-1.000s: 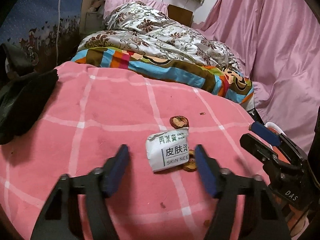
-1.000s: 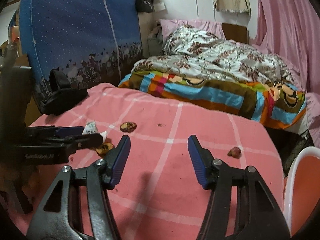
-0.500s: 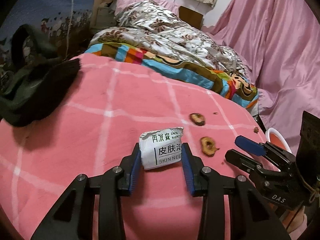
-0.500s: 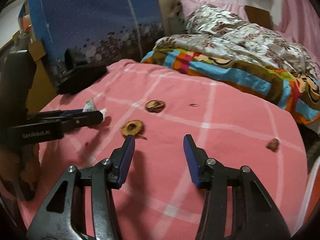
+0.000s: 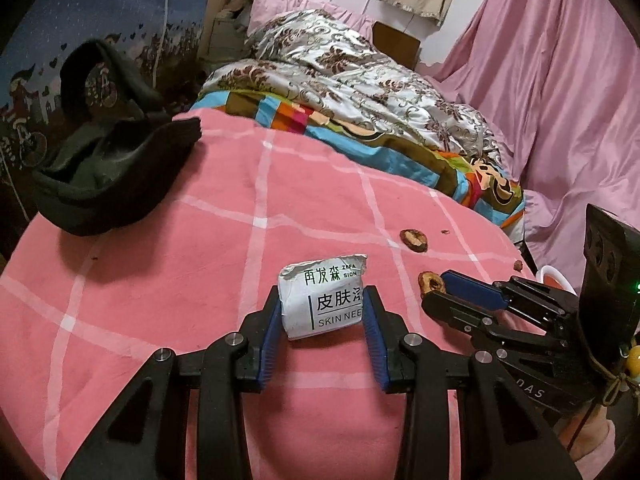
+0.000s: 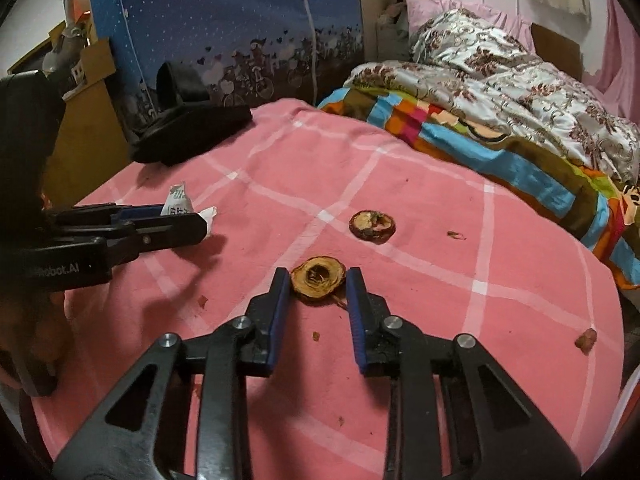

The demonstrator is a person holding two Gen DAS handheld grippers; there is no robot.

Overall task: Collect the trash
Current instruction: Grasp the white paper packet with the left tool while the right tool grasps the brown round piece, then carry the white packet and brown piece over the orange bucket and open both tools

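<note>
Gripping a white sachet [image 5: 323,299] in my left gripper [image 5: 323,312]; my right gripper's [image 6: 316,285] half-open fingers [image 6: 279,294] flank a dried fruit slice [image 6: 318,277] on the pink blanket [image 6: 440,280].

Both fisheye views sit low and close over the pink checked blanket [image 5: 160,264], each looking forward along its own 2 fingers toward the quilted bedding [image 6: 500,80]. The left wrist view faces slightly rightward, the right wrist view slightly leftward. They share the white packet [image 5: 324,296], dried fruit slices [image 6: 318,278] and each other's gripper.
</note>
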